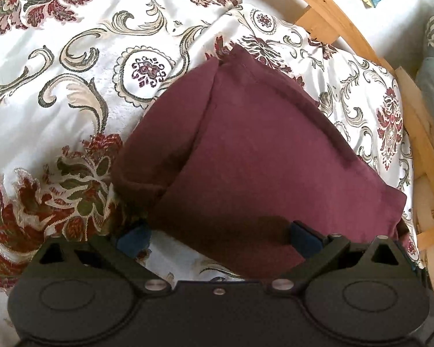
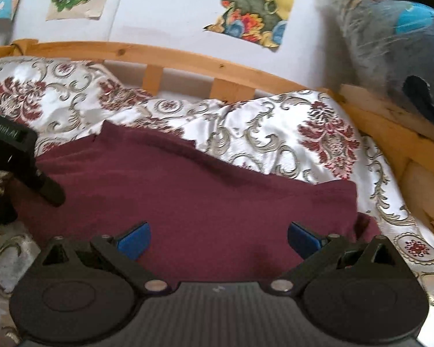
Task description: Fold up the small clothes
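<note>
Maroon cloth (image 1: 246, 144) is sitting folded up on the bed, on top of a white bedspread (image 1: 72, 43) with dark red flowers and grey-gold scrollwork all over it. It's a chunky folded bundle, with a rolled edge on its left side and a seam running up the middle toward a pointy corner at the far end.

Going left to right: the left tool (image 1: 217, 238) is right at the near edge of the cloth with its jaws wide apart, blue pads (image 1: 133, 240) showing, nothing gripped. One pad is over bare bedspread just off the cloth's left corner, the other is down at the cloth's near edge. From the other camera you can see the left tool's black body poking in at the left, with a finger resting down on the cloth.

The right tool (image 2: 218, 240) is also spread open, hovering low over the near part of the cloth, empty.

Past the cloth on the right is the wooden bed rail (image 2: 188, 60) with its slats, then a pale wall with colourful paper pictures (image 2: 254, 5) stuck on it. Far right there's a blurry blue-grey bundle (image 2: 390, 43), can't tell what it is.
</note>
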Available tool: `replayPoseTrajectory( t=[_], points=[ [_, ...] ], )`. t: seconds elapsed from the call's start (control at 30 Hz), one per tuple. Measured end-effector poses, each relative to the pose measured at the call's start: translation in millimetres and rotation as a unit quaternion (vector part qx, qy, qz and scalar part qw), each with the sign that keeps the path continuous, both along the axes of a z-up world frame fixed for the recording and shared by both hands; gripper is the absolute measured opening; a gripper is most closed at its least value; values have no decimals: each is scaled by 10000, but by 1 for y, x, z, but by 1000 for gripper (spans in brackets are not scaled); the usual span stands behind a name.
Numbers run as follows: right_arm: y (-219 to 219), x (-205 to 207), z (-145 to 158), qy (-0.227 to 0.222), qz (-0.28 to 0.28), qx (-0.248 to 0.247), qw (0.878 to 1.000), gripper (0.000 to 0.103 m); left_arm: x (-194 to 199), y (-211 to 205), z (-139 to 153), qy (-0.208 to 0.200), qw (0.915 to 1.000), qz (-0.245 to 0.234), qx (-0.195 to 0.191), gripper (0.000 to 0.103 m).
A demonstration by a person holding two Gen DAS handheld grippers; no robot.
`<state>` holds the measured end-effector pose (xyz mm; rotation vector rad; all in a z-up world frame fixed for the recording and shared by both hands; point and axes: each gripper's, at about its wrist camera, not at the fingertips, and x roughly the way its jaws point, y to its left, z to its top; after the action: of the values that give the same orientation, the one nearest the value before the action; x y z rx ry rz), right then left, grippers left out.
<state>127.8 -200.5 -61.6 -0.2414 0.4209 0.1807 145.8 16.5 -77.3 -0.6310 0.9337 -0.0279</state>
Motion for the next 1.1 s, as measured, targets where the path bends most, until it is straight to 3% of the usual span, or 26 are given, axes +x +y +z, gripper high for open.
replayPoseTrajectory(
  t=[0.27, 1.1],
  points=[
    [18, -3, -14, 233, 222, -485, 9983, 103, -1, 1, 0, 2, 10000, -11, 2, 102],
    [16, -4, -19, 311, 245, -431, 9983, 103, -4, -4, -2, -82, 9996, -136, 222, 102]
  ],
)
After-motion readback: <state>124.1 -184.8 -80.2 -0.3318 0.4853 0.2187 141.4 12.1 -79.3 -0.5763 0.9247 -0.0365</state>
